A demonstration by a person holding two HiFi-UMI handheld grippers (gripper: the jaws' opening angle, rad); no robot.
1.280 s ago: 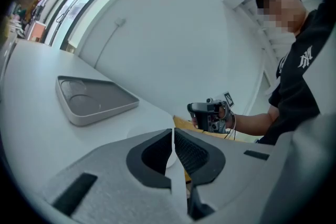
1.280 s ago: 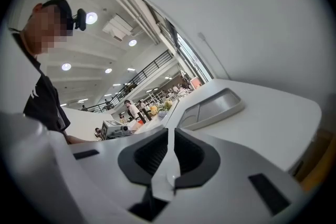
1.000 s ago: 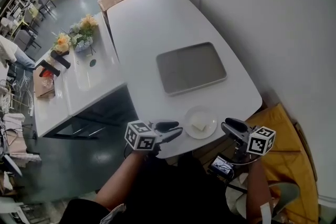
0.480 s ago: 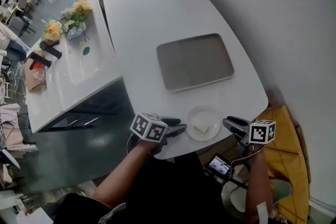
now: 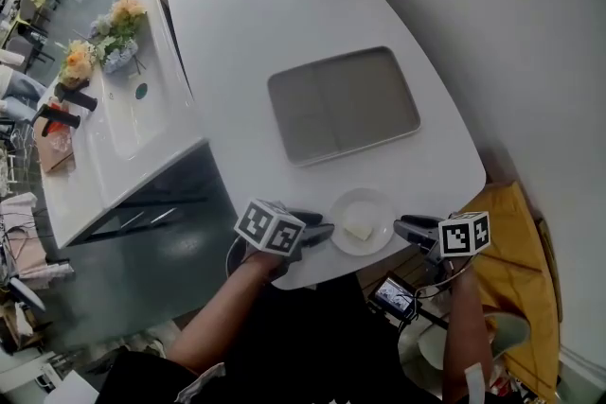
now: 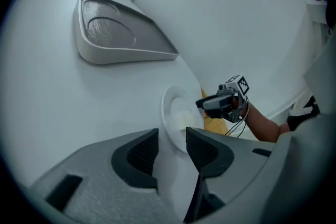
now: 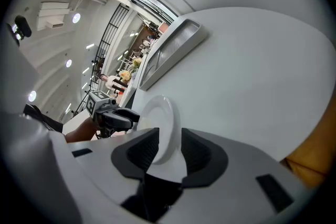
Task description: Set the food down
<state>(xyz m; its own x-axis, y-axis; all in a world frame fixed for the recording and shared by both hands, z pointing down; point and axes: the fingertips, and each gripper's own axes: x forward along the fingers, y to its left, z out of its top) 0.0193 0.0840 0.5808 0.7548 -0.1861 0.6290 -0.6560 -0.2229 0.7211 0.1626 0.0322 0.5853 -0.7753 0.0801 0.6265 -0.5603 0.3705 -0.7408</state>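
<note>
Since before, both grippers sank & plate (image 5: 375,203) now rests on table (image 5: 246,33), near edge. Jaws of left gripper (image 6: 172,148) have just been opening; right gripper (image 7: 164,150) stands apart too, rim btw. each. Food (image 5: 358,230) on plate; tray (image 5: 343,102) beyond.

A grey tray (image 5: 343,104) is seen lying flat on the white tabletop (image 5: 256,5), flowers (image 5: 93,52) are set on the neighbouring counter (image 5: 142,142), and yellow fabric (image 5: 508,246) is seen beside the tabletop's edge.
</note>
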